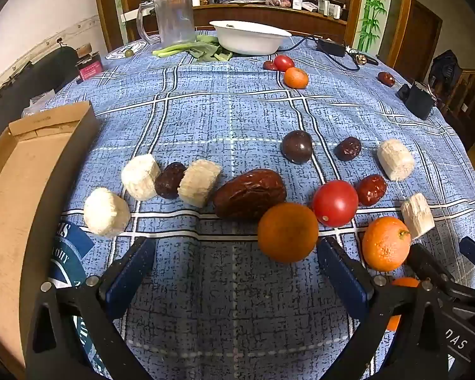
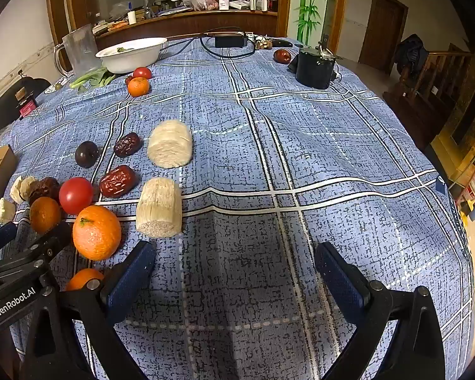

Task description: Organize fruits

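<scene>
Plainly, left gripper [image 1: 236, 269] and right gripper [image 2: 236, 272] gape wide, holding nothing.

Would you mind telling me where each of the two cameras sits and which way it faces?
Left wrist: on the left gripper, angled down over the tablecloth at the fruit and the cardboard box; its own open fingers show, with the right gripper at the right edge.
Right wrist: on the right gripper, angled down over bare cloth; its own open fingers show, with the left gripper at the left edge.
Shared: the near red tomato and the white bowl.
</scene>
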A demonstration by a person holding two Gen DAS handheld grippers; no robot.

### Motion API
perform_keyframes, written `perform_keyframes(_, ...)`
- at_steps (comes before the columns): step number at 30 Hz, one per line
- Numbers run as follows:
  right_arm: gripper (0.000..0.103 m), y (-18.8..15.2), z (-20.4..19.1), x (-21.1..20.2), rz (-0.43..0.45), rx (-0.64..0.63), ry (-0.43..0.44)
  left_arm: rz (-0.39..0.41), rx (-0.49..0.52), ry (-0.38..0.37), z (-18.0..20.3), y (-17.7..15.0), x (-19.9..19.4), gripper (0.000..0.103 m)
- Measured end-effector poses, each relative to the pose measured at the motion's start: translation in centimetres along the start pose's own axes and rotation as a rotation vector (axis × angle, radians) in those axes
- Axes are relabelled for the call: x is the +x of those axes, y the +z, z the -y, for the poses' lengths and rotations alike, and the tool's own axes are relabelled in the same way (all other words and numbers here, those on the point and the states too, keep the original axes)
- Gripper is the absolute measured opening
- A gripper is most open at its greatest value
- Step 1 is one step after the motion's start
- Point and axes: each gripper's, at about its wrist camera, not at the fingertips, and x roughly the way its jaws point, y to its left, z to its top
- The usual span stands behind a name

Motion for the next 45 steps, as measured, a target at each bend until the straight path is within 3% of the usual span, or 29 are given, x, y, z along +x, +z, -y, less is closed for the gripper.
perform_keyframes(26,0.102,0.1,0.0,0.0,0.000,-0.001,-0.001,-0.002,0.000,0.002,0.1,0.0,0.0,0.103)
perform_keyframes(37,0.102,0.5,0.0,0.4,-0.050,0.006,0.000,-0.075,0.114,-0.081,-0.3,0.1,-0.1,0.103)
perform_keyframes(43,0.102,0.5,0.0,0.3,-0.046,0.005,-0.002,-0.068,0.085,-0.163,-1.1,-0.8,-1.7,0.103)
perform_keyframes(45,0.102,0.4,0.1,0.0,-0.048,0.016,0.003,-0.023,0.075,-0.176,-1.6,-1.1,-3.2,0.103)
